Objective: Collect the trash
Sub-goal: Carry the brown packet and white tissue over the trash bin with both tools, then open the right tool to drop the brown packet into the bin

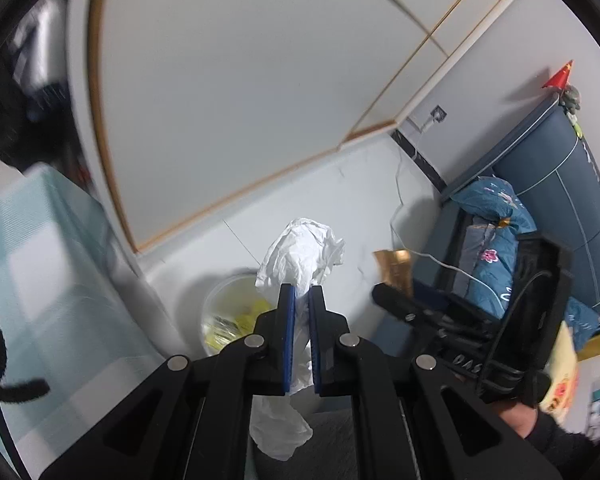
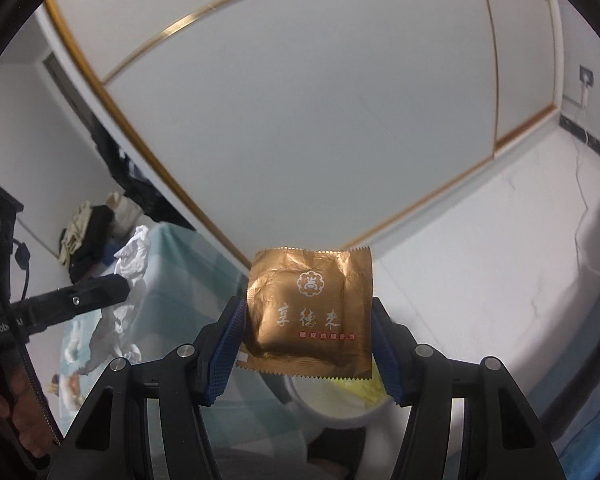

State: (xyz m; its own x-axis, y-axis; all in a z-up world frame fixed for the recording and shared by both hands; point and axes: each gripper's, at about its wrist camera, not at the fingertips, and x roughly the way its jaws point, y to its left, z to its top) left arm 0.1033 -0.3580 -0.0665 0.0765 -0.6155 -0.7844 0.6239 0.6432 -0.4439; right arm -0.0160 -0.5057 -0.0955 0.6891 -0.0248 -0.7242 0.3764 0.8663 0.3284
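Note:
My left gripper (image 1: pixel 300 294) is shut on a crumpled white tissue (image 1: pixel 300 252), held in the air above a round white bin (image 1: pixel 220 300) that holds yellow scraps. My right gripper (image 2: pixel 309 322) is shut on a gold foil snack wrapper (image 2: pixel 310 312) with white characters, held above the same bin's rim (image 2: pixel 324 416). In the left wrist view the right gripper (image 1: pixel 384 294) sits to the right with the wrapper (image 1: pixel 394 266). In the right wrist view the left gripper's finger (image 2: pixel 96 292) and the tissue (image 2: pixel 130 264) show at left.
A pale blue checked tablecloth (image 1: pixel 40 272) covers a table at left of the bin. A bed with blue floral bedding (image 1: pixel 496 248) and a blue headboard stands at right. A white cable (image 1: pixel 400 216) runs down the wall. Clothes (image 2: pixel 88 236) lie piled behind the table.

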